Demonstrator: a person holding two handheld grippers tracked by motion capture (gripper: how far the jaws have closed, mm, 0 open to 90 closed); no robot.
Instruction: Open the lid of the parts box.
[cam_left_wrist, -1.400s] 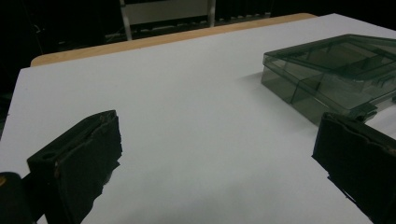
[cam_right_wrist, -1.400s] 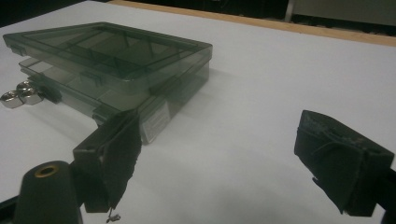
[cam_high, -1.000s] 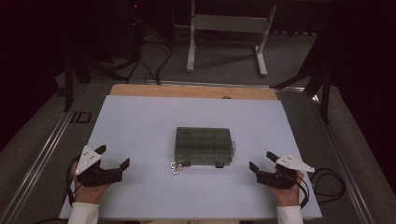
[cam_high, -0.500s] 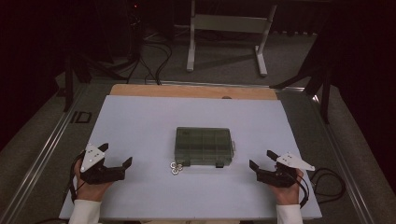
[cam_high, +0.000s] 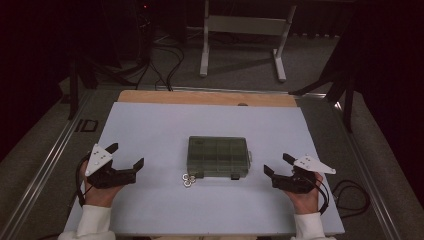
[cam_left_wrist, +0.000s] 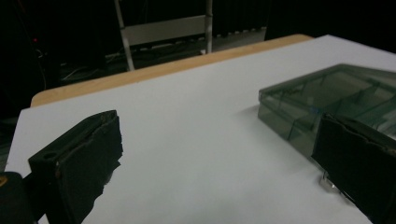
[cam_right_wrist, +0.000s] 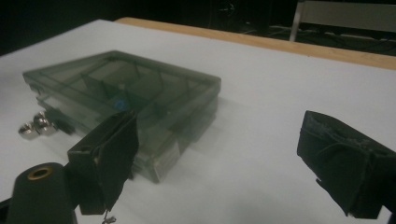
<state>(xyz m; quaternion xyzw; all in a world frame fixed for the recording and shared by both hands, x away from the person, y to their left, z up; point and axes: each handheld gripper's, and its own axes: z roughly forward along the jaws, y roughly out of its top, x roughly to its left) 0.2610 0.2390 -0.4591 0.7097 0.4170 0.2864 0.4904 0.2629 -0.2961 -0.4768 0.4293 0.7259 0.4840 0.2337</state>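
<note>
Both jaws spread, nothing held: my left hand-held gripper at nine o'clock, right hand-held gripper at three, flanking the closed compartment box mid-table. Approach stage, I'd say; next, close in on its sides squarely.

Bare table around box; rings at its front.

One table, white-topped with a wooden strip at the far edge. One green translucent compartment box on it, lid closed. Two small silver metal rings, touching each other, just beside the box's near left corner. Two grippers: left gripper and right gripper, each with two black fingers. Two hands.
</note>
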